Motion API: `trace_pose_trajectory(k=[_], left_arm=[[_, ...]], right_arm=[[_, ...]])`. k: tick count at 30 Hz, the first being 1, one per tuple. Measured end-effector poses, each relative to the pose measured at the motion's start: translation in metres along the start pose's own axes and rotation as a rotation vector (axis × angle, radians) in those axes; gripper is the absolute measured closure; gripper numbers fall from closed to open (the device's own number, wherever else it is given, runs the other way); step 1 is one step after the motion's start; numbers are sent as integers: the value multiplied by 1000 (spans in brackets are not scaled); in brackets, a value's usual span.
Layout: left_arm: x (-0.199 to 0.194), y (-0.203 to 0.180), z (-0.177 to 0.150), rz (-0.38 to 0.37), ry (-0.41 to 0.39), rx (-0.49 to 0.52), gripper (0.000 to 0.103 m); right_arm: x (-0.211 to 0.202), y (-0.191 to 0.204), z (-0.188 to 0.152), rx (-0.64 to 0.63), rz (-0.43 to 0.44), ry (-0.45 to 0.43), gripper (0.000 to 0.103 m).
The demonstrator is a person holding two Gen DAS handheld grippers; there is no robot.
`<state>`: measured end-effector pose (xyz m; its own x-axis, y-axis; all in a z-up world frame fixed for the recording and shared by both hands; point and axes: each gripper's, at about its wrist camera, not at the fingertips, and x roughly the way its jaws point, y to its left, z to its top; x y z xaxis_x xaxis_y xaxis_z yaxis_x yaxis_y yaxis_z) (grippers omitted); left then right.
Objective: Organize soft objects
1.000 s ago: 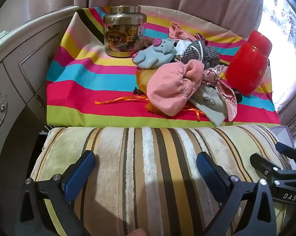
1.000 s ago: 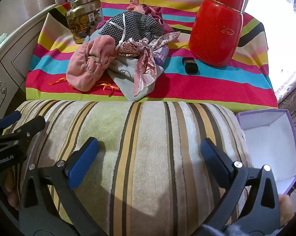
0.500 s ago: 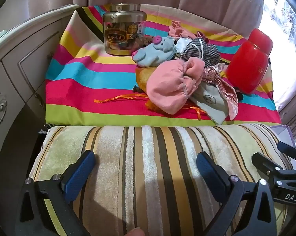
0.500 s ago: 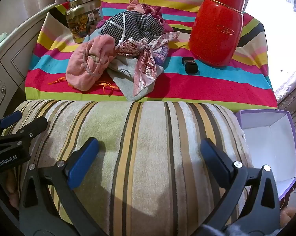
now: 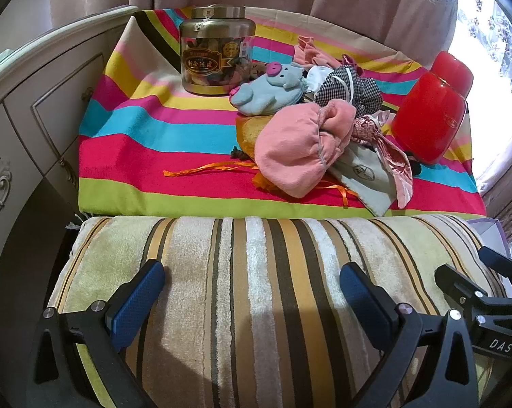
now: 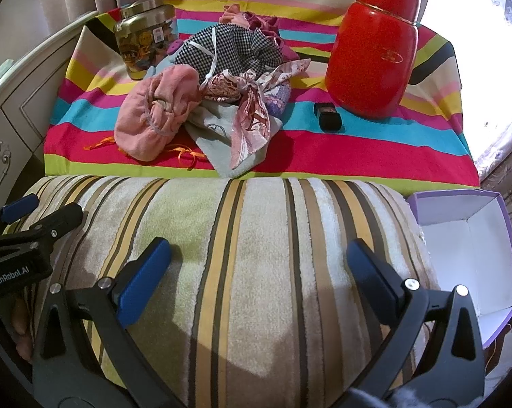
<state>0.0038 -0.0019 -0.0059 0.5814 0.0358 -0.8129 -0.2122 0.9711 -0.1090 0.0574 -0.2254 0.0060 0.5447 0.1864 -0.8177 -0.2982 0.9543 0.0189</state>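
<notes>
Left gripper (image 5: 252,292): I see my fingers spread wide over the striped cushion (image 5: 256,289), nothing between them.
Right gripper (image 6: 259,268): fingers also wide apart over the same cushion, empty; from the left camera only its dark tips show beyond my right finger, the rest cut off by the frame.
Soft pile: well ahead of both sets of fingertips on the rainbow cloth (image 5: 160,176). The pink pouch (image 5: 300,149) lies on top at the front, hiding most of an orange item under it.
Blue plush (image 5: 269,90): clear from the left; from the right almost wholly hidden behind the checked bag (image 6: 235,47).
Grey pouch (image 6: 221,132): partly covered by a pink satin cloth (image 6: 252,115).
Purple box (image 6: 466,251): just right of my right finger, its far edge cut off.
Small dark object (image 6: 328,115): beside the red canister (image 6: 375,54); I cannot make out what it is.
</notes>
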Motion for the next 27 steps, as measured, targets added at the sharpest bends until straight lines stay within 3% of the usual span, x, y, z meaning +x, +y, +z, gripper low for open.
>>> trace_pose_trajectory(k=[27], left_arm=[[1,0,1,5,1,-2,0]], right_arm=[[4,3,2,-14,-14,0,0]])
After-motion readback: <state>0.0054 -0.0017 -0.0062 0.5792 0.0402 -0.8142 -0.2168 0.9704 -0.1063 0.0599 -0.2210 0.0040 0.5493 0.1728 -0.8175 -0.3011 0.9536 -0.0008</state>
